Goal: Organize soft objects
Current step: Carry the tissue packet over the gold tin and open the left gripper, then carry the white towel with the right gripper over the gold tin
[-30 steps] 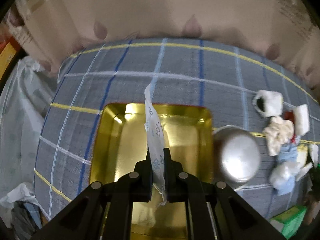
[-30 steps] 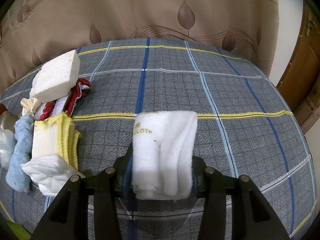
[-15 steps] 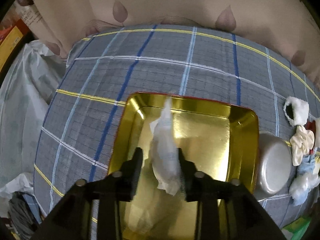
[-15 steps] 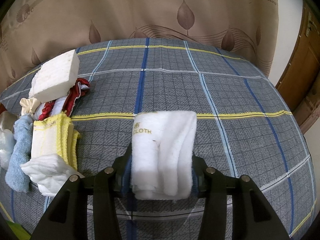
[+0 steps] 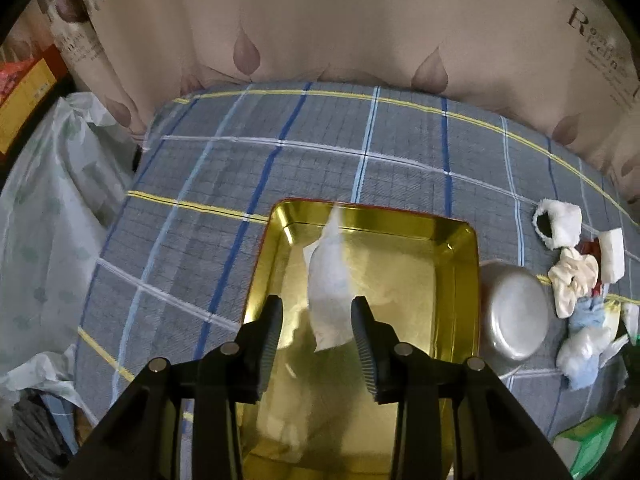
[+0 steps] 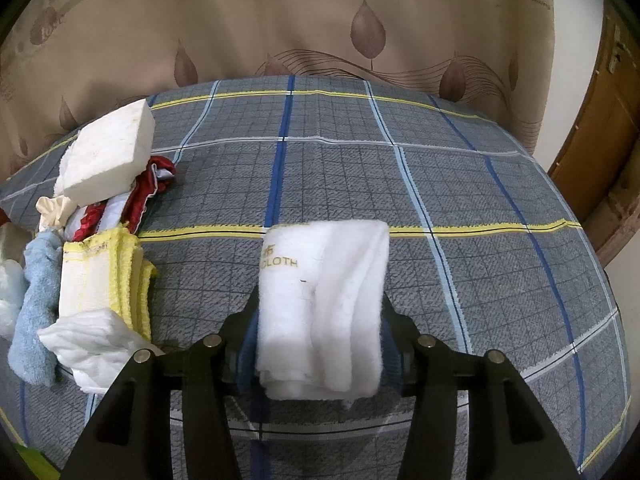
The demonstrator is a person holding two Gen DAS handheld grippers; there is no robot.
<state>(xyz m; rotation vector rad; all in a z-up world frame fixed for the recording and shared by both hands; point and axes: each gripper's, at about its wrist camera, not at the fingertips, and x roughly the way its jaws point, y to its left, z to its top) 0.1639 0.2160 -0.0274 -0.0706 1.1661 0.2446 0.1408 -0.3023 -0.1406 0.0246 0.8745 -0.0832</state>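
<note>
1. Your left gripper (image 5: 316, 334) stands with its jaws spread apart over the near half of the gold tray (image 5: 472, 264). Nothing is clamped between them.
2. The white packet (image 5: 328, 296) sits in the gap between your left fingers, apart from the left pad and just beside the right one; contact there cannot be told. It looks released, inside the tray's rim; whether it rests on the tray floor cannot be confirmed.
3. The packet's long axis runs from your fingertips straight toward the tray's far wall, in line with the gripper. Judgement: pull back along that same line, so the right pad does not drag the packet out.
4. Just right of the tray, touching or almost touching its rim, stands a metal bowl (image 5: 514, 316).
5. Right of the bowl, further from the tray, lies the heap of soft items (image 5: 576, 284) yet to be sorted.
6. Your right gripper (image 6: 320, 316) is closed on the folded white cloth (image 6: 324, 300), gripped across its width, with the long axis pointing away from you.
7. The heap lies to that gripper's left, so the tray lies further left, out of that view. Judgement: the left gripper is nearer the tray; the right must carry its cloth leftward across the plaid bedcover (image 6: 480, 208).
</note>
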